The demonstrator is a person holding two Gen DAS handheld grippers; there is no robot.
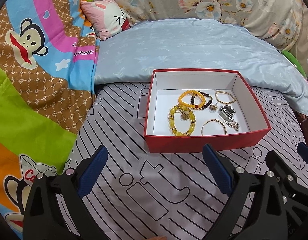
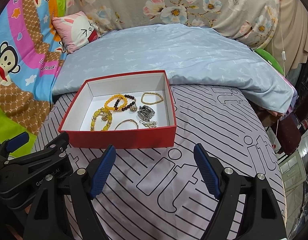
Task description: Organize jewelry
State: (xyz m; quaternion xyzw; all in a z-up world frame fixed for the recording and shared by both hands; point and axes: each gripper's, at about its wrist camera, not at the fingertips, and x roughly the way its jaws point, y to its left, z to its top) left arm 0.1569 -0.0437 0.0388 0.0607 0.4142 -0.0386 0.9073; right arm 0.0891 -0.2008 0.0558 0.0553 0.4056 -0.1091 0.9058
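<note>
Left gripper (image 1: pixel 155 172) spread wide, nothing between its blue pads (image 1: pixel 94 170), hovering over the striped grey bed sheet (image 1: pixel 122 140) near the bed's front edge, touching nothing. Right gripper (image 2: pixel 155 172) just beside it, also spread wide and empty, pads clear of the sheet. Red box (image 2: pixel 122 138) with white inside sits on the bed just beyond both grippers, back edge against the folded light blue quilt (image 2: pixel 174 60). Jewelry all lies inside the box: yellow chunky bead bracelet (image 1: pixel 182 123) at front left, orange bead bracelet (image 1: pixel 191 100) behind it overlapping a dark bead bracelet (image 1: pixel 204 100), gold bangle (image 1: pixel 214 127) front centre, thin gold bead chain (image 1: pixel 225 97) at back right, silver watch (image 1: pixel 227 112) and a small silver pendant (image 1: pixel 234 125) to the right. Cartoon monkey blanket (image 1: pixel 34 70) along the bed's left edge
</note>
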